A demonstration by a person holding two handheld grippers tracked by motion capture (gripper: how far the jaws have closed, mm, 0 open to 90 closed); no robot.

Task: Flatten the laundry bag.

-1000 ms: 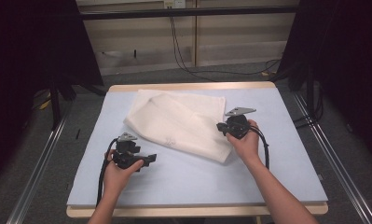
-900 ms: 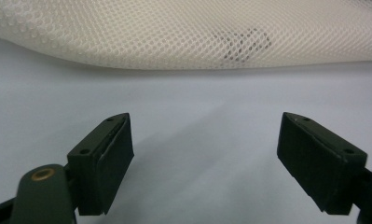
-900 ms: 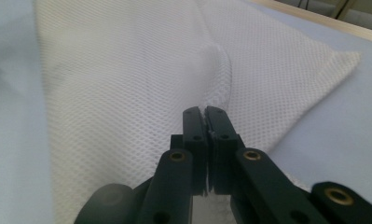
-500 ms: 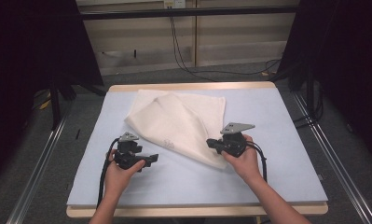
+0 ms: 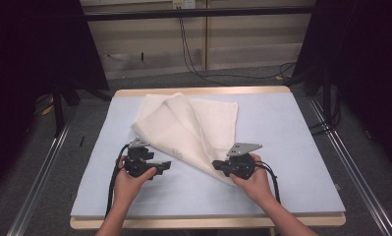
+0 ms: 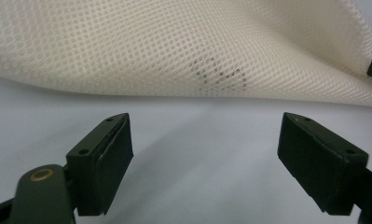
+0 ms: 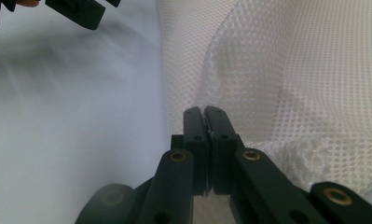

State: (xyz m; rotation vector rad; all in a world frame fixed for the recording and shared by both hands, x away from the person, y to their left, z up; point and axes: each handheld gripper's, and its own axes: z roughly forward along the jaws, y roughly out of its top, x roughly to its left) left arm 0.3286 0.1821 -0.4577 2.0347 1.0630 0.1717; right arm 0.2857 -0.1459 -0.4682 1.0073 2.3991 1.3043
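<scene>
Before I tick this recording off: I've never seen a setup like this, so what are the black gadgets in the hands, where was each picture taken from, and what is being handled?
No robot here: a person stands at a table covered in pale blue and holds a black two-jaw tool in each hand. The high view looks down from above the person's side. Each of the two close-ups comes from a camera riding on one tool, looking along its jaws.

On the table lies one thing, a white mesh cloth, loosely folded over itself.

The right tool has its jaws shut on a corner of the cloth, with the mesh pinched between them. In the high view it sits at the cloth's near tip.

The left tool has its jaws wide apart and holds nothing; the cloth's edge lies just beyond them.
</scene>
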